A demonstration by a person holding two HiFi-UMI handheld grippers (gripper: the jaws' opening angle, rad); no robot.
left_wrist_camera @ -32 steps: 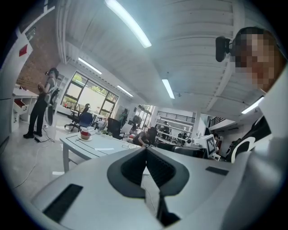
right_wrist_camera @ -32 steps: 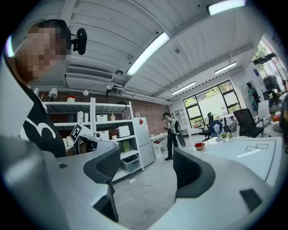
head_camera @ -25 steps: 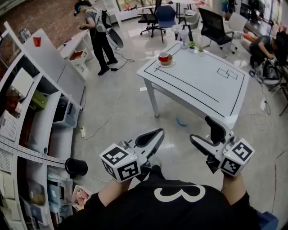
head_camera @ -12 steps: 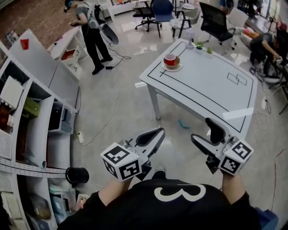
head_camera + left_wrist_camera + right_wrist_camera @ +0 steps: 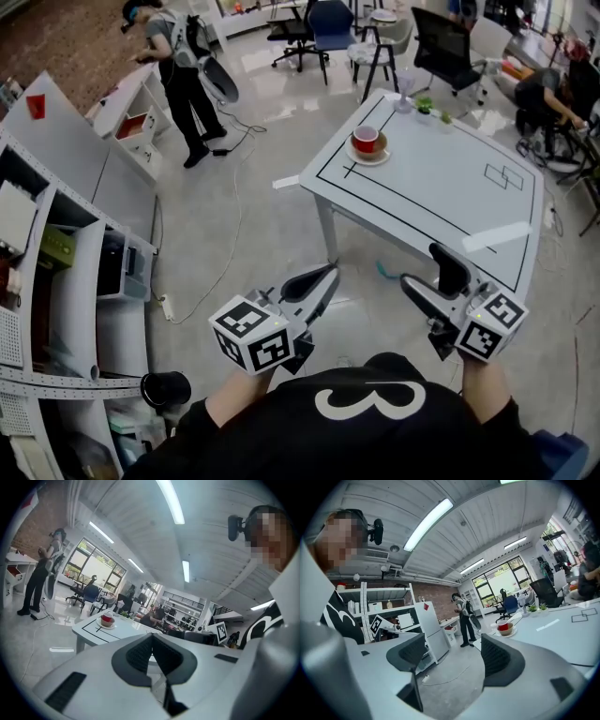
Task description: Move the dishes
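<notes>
- Left gripper view: the left gripper (image 5: 151, 637) had its jaws clenched pad to pad, with nothing between them.
- Right gripper view: the right gripper (image 5: 452, 648) had its jaws released, with a wide gap between the pads. Only floor showed through the gap, so it was empty.
- Head view: both grippers were held close to the person's body, side by side and over bare floor. Neither touched anything.
- The dishes were a red cup (image 5: 367, 140) seated on a saucer (image 5: 369, 155). They lay well ahead of both pairs of jaws, on the far corner of a white table (image 5: 441, 192). The right jaws were nearer the table's edge than the left jaws.
- Orientation: the cup stood upright with its mouth up, so its long axis was vertical. The saucer lay flat beneath it. The handle's direction could not be made out.
- Handling, as a judgement: the pair is probably glazed ceramic, so stiff, smooth, fragile and fairly light. The cup likely sits loose and could slide or tip if the saucer tilts.
- Best hold: pinch the saucer rim on the near side and keep it level, or pinch the cup wall at the lip and lift it separately.
- Contents of the cup: too small to tell.
- Small potted plants (image 5: 424, 105) stood beyond the cup, near the table's far edge.
</notes>
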